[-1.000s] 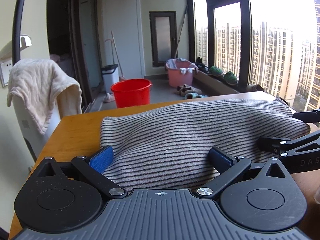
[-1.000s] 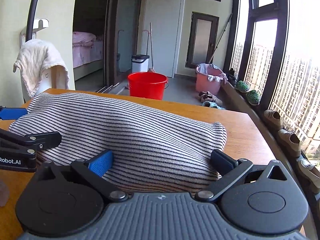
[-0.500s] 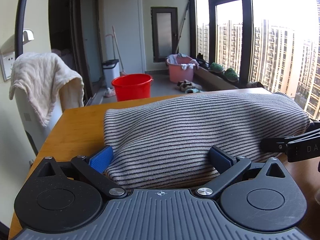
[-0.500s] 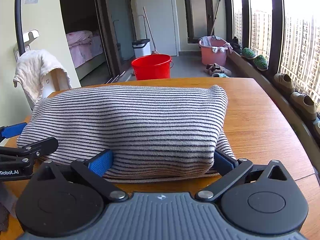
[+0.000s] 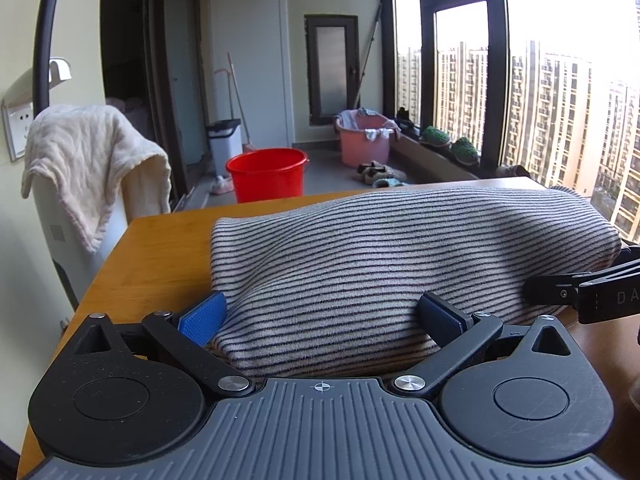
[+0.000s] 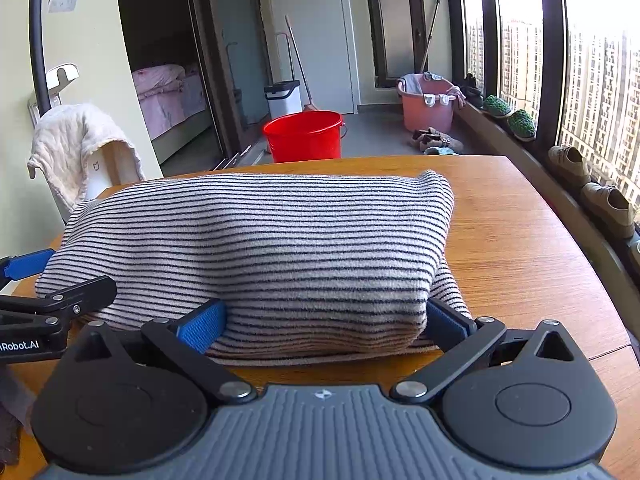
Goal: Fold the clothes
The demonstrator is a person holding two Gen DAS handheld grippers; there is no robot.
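A striped sweater (image 6: 256,248) is seen lying on a wooden table (image 6: 520,248), filling the middle of both wrist views. It has already been brought into a compact, thick bundle: a rounded folded edge faces the cameras, and at the lower right of the right wrist view a lower layer can be made out sticking out from under the upper one. The folding is therefore judged to be well along, with perhaps one last fold or some squaring-up left; whether sleeves are tucked inside cannot be told.

The left gripper (image 5: 322,316) is spread wide, its blue pads set to either side of the near edge of the sweater at the lower centre of its frame. The cloth lies between the jaws, but nothing is pinched. The right gripper (image 6: 324,326) is likewise held wide apart around the right-hand end of the bundle, with the cloth between the pads and not clamped. Each gripper is glimpsed at the edge of the other's view, so the two are placed side by side along the near edge.

A pale towel (image 5: 92,160) is draped over a white appliance at the left of the frame, and a red bucket (image 6: 304,136) stands on the floor beyond the table. What remains is judged to be closing on the near edge and turning it over, or simply releasing the finished bundle
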